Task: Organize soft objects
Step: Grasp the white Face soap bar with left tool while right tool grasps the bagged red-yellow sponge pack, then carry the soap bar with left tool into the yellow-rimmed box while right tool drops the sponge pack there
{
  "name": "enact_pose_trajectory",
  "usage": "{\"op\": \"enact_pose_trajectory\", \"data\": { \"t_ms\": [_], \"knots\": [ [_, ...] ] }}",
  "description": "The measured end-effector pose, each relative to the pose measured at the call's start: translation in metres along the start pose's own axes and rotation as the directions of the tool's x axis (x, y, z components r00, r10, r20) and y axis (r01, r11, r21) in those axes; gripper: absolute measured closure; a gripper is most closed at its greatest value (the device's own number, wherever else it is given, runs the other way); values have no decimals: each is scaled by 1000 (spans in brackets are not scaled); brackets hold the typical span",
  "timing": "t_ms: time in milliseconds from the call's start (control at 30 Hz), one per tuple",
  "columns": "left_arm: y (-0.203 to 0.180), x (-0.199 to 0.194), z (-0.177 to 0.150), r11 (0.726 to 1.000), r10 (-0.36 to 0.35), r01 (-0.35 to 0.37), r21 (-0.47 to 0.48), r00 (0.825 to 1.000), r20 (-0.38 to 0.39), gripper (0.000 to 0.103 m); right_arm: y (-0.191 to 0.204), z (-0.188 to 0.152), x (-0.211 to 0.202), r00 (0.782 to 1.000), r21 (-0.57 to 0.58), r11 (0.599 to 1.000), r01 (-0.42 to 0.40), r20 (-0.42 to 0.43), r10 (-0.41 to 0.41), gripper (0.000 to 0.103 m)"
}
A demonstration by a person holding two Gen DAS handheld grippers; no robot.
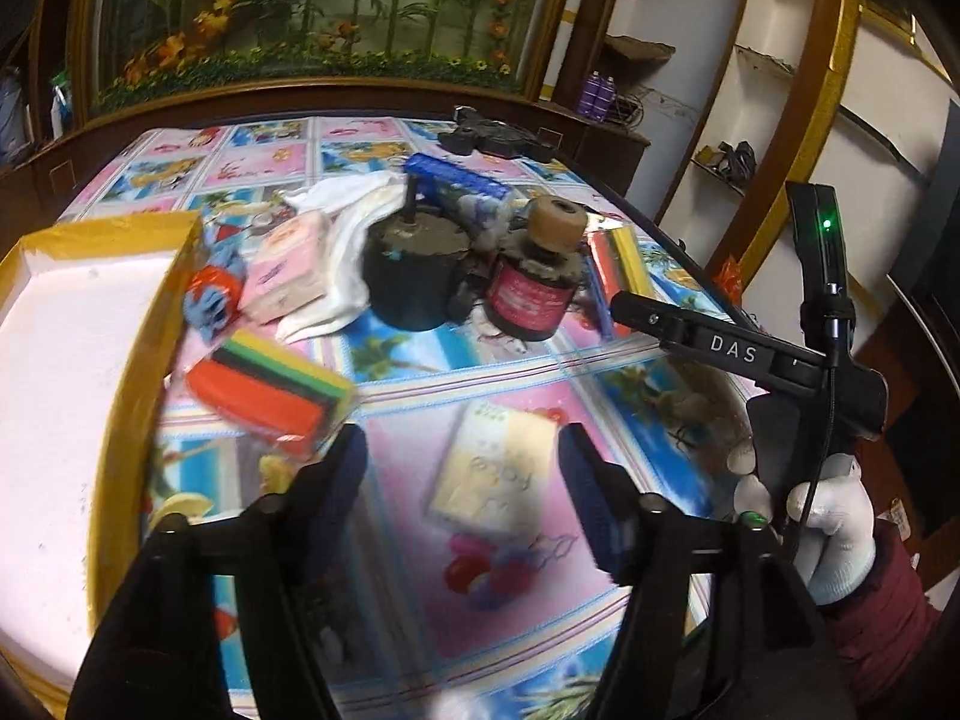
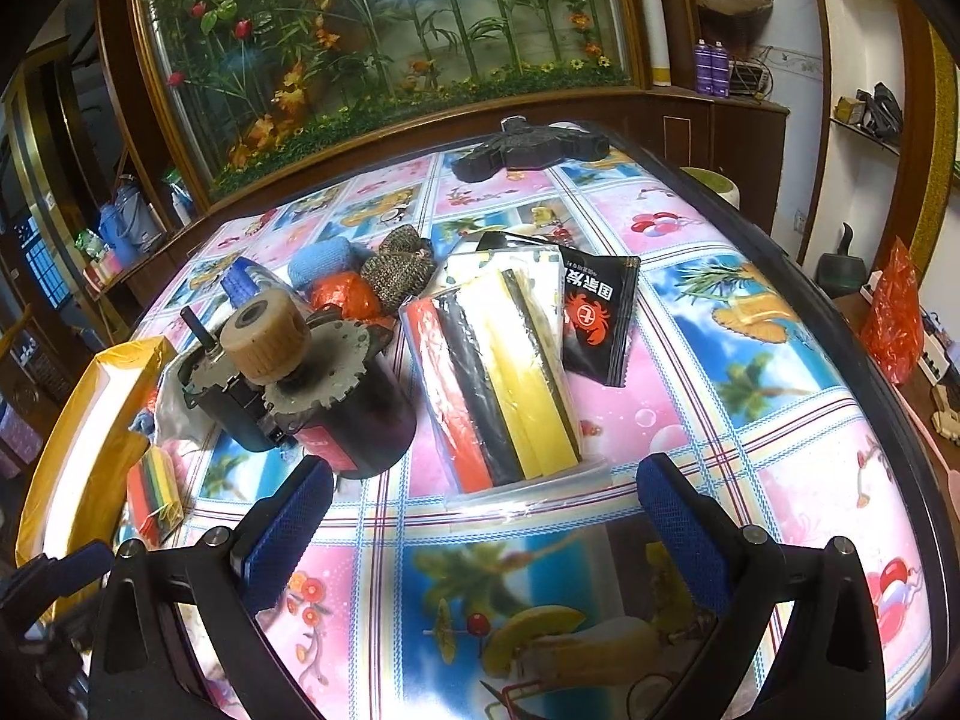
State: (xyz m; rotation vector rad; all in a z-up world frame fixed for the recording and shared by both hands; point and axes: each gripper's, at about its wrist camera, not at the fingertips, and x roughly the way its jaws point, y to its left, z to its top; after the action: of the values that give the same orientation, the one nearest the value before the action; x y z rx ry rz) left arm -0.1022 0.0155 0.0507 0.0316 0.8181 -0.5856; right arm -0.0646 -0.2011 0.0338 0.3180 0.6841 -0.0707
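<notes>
My left gripper [image 1: 462, 474] is open and empty above the tablecloth. A striped pack of sponges [image 1: 270, 390] lies just ahead and left of it, beside the white foam box [image 1: 54, 360]. A pink tissue pack [image 1: 288, 273] and a white cloth [image 1: 354, 240] lie further back. My right gripper [image 2: 486, 516] is open and empty, just short of a larger bagged sponge pack [image 2: 498, 384]. The small striped pack also shows in the right wrist view [image 2: 156, 492]. Blue, orange and metallic scrubbers [image 2: 372, 276] lie behind.
Two dark motor-like cylinders [image 1: 420, 270] [image 2: 312, 384] stand mid-table, one topped by a tan wheel [image 2: 264, 336]. A black sachet [image 2: 600, 318] lies right of the big sponge pack. A black tool [image 2: 528, 150] lies at the far edge. The other gripper [image 1: 750, 348] reaches in from the right.
</notes>
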Motion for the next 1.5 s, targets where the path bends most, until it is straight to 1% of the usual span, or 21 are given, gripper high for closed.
{"op": "enact_pose_trajectory", "data": {
  "t_ms": [33, 133, 167, 200, 233, 267, 300, 333, 367, 433, 567, 700, 767, 867, 967, 1033, 1133, 1233, 1300, 1433, 1500],
  "knots": [
    [-6, 6, 1, 1000, 10, -10, 20, 1000, -5, 24, -1, 0, -1, 1000, 3, 1000, -8, 2, 8, 1],
    [-23, 33, 2, 992, 71, -63, 112, 995, -71, 23, -11, 2, -5, 999, 30, 999, -40, 1, 40, 1],
    [-27, 43, 0, 987, 98, -84, 137, 990, -99, 23, -17, 2, -8, 999, 43, 998, -54, -1, 54, 1],
    [-29, 55, 0, 983, 121, -96, 157, 980, -159, 23, -23, 3, -10, 998, 52, 997, -62, -4, 63, 1],
    [-30, 63, 0, 983, 120, -86, 165, 972, -204, 25, -29, 5, -12, 998, 56, 997, -62, -12, 62, 1],
    [-30, 63, 0, 983, 121, -89, 163, 972, -199, 28, -36, 7, -12, 998, 52, 997, -51, -25, 53, 1],
    [-28, 62, 1, 985, 109, -79, 153, 975, -195, 46, -41, 9, -11, 998, 45, 998, -40, -40, 42, 1],
    [-28, 60, 2, 984, 111, -81, 157, 975, -192, 59, -45, 11, -10, 998, 40, 999, -31, -52, 33, 1],
    [-26, 59, 2, 987, 101, -73, 144, 975, -198, 59, -49, 14, -8, 998, 28, 999, -20, -66, 22, 1],
    [-18, 53, 2, 997, 32, -16, 81, 978, -205, 60, -49, 20, -5, 996, 5, 1000, -5, -86, 6, 2],
    [-7, 37, -3, 1000, -26, 27, 7, 981, -195, 60, -25, 31, 8, 994, -82, 997, -2, -105, -7, 18],
    [0, 16, -4, 998, -55, 49, -39, 985, -164, 60, 3, 35, 27, 993, -148, 989, 16, -114, -34, 29],
    [2, 6, -2, 996, -75, 67, -62, 987, -141, 60, 11, 33, 34, 991, -167, 985, 34, -125, -56, 58],
    [14, -15, 1, 991, -105, 95, -100, 989, -106, 60, 9, 31, 24, 993, -130, 991, 26, -112, -40, 61],
    [33, -38, 3, 986, -114, 104, -132, 991, -67, 60, 5, 28, 0, 995, -110, 994, 18, -90, -28, 61],
    [53, -54, 4, 980, -116, 108, -165, 992, -40, 59, 6, 24, -25, 997, -110, 994, -6, -78, -2, 61],
    [89, -71, 6, 975, -82, 78, -210, 997, -13, 59, 19, 21, -51, 994, -121, 990, -77, -84, 67, 60],
    [126, -78, 10, 965, -19, 18, -260, 1000, -2, 59, 50, 21, -65, 980, -150, 972, -182, -108, 167, 60],
    [147, -80, 13, 960, 22, -20, -281, 1000, 4, 59, 80, 23, -65, 960, -173, 949, -265, -141, 243, 60],
    [189, -76, 22, 934, 49, -43, -355, 999, 8, 59, 143, 27, -49, 895, -179, 888, -424, -235, 379, 60],
    [206, -71, 27, 920, 51, -43, -391, 999, 9, 59, 176, 30, -40, 871, -195, 862, -468, -264, 414, 60]
  ]
}}
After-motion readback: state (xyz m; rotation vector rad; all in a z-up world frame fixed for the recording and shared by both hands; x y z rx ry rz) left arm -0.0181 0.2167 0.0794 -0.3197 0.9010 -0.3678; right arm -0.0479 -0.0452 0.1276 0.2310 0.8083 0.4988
